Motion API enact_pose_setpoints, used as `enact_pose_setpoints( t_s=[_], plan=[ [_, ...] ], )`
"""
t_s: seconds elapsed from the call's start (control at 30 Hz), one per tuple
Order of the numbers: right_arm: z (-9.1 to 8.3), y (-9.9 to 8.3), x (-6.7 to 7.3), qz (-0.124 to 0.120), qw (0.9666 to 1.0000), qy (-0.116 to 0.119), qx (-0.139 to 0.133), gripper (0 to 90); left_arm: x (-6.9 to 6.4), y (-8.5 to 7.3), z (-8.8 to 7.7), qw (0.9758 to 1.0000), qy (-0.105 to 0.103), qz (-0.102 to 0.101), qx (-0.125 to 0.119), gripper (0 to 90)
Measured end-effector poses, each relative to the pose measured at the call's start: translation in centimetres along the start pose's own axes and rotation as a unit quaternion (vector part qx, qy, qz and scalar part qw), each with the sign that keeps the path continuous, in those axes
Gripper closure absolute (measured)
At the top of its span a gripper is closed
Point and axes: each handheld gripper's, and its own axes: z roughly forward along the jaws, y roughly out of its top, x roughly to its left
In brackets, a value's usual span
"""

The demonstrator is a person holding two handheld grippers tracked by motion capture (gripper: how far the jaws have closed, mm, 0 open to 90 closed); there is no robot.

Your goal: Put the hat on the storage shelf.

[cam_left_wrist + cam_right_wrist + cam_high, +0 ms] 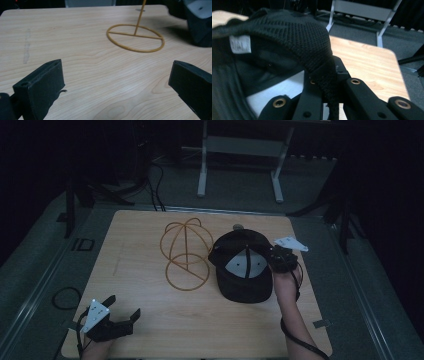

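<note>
Dark floor and cables surround your pale wooden worktop (150,320). On its right half lies the black cap (242,270), underside up, just beside the yellow wire hat stand (185,252). Your right tongs (274,260) are clamped on the cap's mesh edge (322,75). Your left tongs (125,307) rest at the near left corner, jaws wide and holding nothing.

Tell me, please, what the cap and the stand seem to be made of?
Cap: black fabric, seemingly a coarse matte mesh knit, its weave plain in the right gripper view. Stand: thin wire hoops, probably metal with a smooth ochre coating; the left gripper view shows an even, slightly glossy surface.
</note>
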Motion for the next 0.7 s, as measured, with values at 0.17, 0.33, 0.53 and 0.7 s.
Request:
enact_pose_setpoints(
  t_s=[0.17,0.33,0.53,0.7],
  plan=[
    [-1.3,0.8,-0.6,0.004,0.9998,0.0,-0.021,88.2,-0.1,0.0,0.1,0.9999,-0.012,-0.005,0.006,0.5],
    [-2.8,1.1,-0.9,0.003,0.9992,0.005,-0.04,88.2,-0.7,0.0,0.4,0.9992,-0.029,0.001,0.026,0.5],
    [-4.4,0.9,-1.0,0.0,0.9987,0.014,-0.05,88.2,-2.2,0.6,0.5,0.9978,-0.061,-0.003,0.026,0.5],
    [-6.1,0.9,-1.0,-0.002,0.9976,0.03,-0.062,88.2,-4.1,1.0,0.5,0.9958,-0.085,0.005,0.032,0.5]
  ],
)
